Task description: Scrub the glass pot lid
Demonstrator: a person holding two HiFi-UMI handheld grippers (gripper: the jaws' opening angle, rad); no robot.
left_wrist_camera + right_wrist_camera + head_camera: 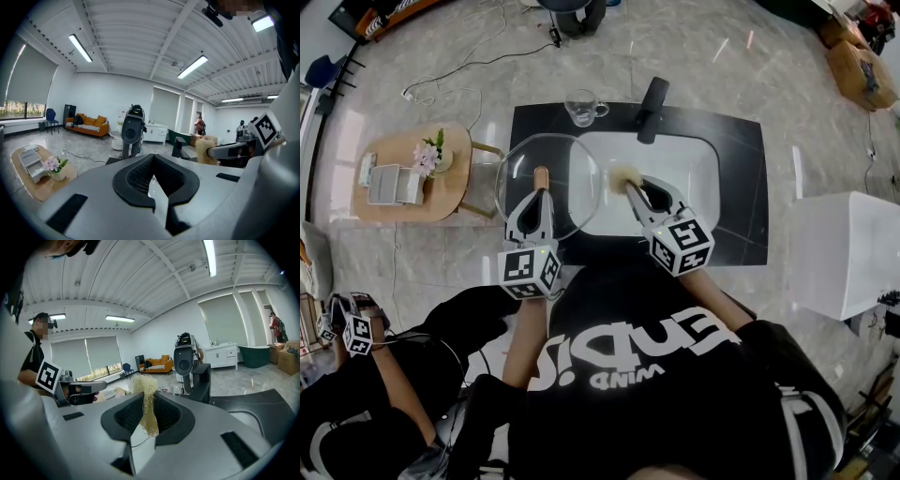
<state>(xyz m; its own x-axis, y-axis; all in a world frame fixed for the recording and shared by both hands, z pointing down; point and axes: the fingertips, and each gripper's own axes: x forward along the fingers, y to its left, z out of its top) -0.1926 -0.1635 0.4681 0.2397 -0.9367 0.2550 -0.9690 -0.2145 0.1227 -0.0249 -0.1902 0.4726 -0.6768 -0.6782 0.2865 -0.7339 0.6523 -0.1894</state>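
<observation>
White sink, black counter. Left gripper clamped on glass pot lid at the sink's left edge. Right gripper pinched fibre scrubber just beside it. Likely scrubbing step; next move calls for pressing scrubber onto glass.

We're in a big open lab staged like a home: strip lights on a ribbed ceiling, an orange sofa by the windows, a lone sink in a black surface, cables trailing over the marble floor.
</observation>
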